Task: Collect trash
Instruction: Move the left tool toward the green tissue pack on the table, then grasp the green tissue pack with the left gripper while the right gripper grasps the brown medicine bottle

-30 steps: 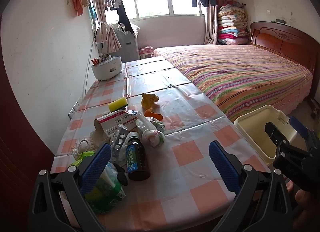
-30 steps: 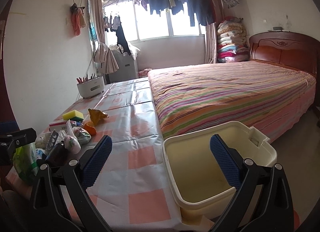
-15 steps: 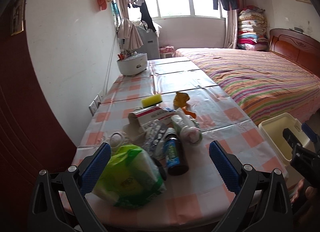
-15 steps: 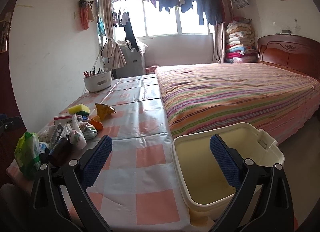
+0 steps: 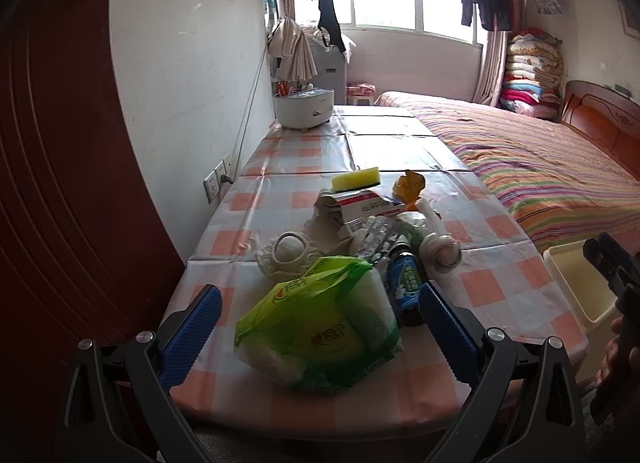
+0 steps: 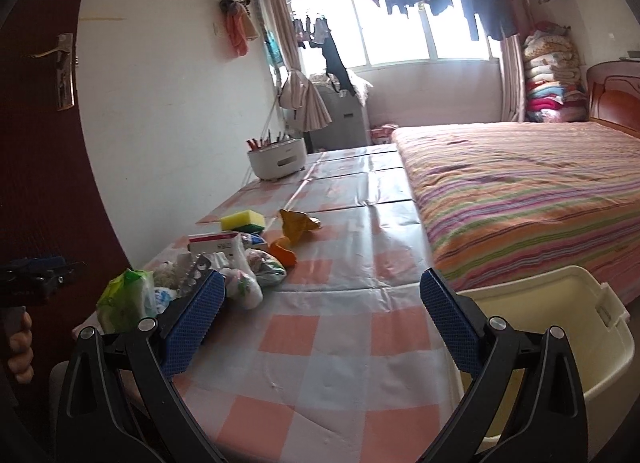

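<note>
A pile of trash lies on the checked table (image 5: 500,287): a green plastic bag (image 5: 320,323), a dark bottle (image 5: 406,283), blister packs (image 5: 376,239), a medicine box (image 5: 360,203), a yellow sponge (image 5: 355,179), orange wrappers (image 5: 408,185) and a white wad (image 5: 286,251). My left gripper (image 5: 316,327) is open, its fingers on either side of the green bag. My right gripper (image 6: 320,323) is open and empty above the table's near part, right of the pile (image 6: 224,267). A cream bin (image 6: 560,335) stands by the table's right edge.
A white utensil holder (image 5: 304,107) stands at the table's far end. A striped bed (image 6: 520,183) runs along the right. A dark red door (image 5: 60,183) and a wall socket (image 5: 216,183) are on the left. The bin also shows in the left wrist view (image 5: 576,283).
My left gripper has swung left and lower, so the green bag now lies between its fingers. My right gripper has turned left, toward the table and the pile.
</note>
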The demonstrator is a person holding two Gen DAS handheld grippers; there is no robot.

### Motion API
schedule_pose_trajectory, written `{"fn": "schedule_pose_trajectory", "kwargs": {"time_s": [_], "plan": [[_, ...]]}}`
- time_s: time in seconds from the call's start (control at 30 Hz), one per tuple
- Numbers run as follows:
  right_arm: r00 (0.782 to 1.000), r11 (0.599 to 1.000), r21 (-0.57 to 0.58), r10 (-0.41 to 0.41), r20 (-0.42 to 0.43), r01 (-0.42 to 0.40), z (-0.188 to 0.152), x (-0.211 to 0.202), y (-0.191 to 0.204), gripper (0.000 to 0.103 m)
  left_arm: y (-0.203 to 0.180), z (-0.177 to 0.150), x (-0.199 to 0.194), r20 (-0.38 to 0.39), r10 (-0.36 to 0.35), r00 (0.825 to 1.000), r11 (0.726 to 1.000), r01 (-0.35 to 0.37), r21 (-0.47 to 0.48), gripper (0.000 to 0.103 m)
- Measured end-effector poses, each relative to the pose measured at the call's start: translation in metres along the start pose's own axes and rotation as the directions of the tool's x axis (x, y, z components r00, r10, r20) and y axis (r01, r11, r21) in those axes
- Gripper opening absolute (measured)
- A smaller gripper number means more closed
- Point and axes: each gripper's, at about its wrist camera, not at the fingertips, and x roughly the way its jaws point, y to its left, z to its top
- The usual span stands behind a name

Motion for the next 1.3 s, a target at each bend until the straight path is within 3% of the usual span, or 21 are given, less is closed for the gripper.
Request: {"fn": "schedule_pose_trajectory", "kwargs": {"time_s": [0.2, 0.3, 0.47, 0.57, 0.73, 0.97, 1.13, 1.3], "plan": [[0.988, 0.99, -0.055, 0.123, -0.097, -0.128, -0.002, 0.029, 0.031, 0.097, 0.01, -0.007, 0.004, -0.011, -0.008, 1.0, 1.0, 0.008, -0.015, 0.096], [0.966, 0.981, -0.019, 0.186, -0.178, -0.192, -0.007, 0.047, 0.044, 0.097, 0.01, -0.012, 0.005, -0.014, -0.002, 1.0, 1.0, 0.002, 0.011, 0.096], [0.934, 0.979, 0.022, 0.201, -0.295, -0.204, -0.016, 0.074, 0.064, 0.096, 0.012, -0.017, 0.005, -0.01, -0.006, 1.0, 0.999, 0.006, 0.04, 0.096], [0.903, 0.971, 0.042, 0.235, -0.361, -0.235, -0.017, 0.091, 0.08, 0.092, 0.017, -0.018, 0.007, -0.014, -0.015, 1.0, 0.999, 0.016, 0.041, 0.096], [0.862, 0.972, 0.035, 0.223, -0.455, -0.233, -0.017, 0.122, 0.104, 0.076, 0.029, -0.018, 0.008, -0.015, -0.023, 1.0, 0.999, 0.023, 0.022, 0.096], [0.797, 0.978, 0.094, 0.206, -0.567, -0.186, -0.024, 0.164, 0.106, 0.058, 0.047, -0.02, 0.01, -0.019, -0.038, 0.999, 0.999, 0.038, -0.019, 0.096], [0.76, 0.98, 0.132, 0.201, -0.619, -0.151, -0.026, 0.195, 0.103, 0.057, 0.054, -0.022, 0.013, -0.022, -0.048, 0.999, 0.998, 0.047, -0.035, 0.096], [0.745, 0.987, 0.095, 0.159, -0.648, -0.129, -0.022, 0.215, 0.106, 0.056, 0.058, -0.021, 0.017, -0.027, -0.056, 0.998, 0.998, 0.055, -0.042, 0.096]]}}
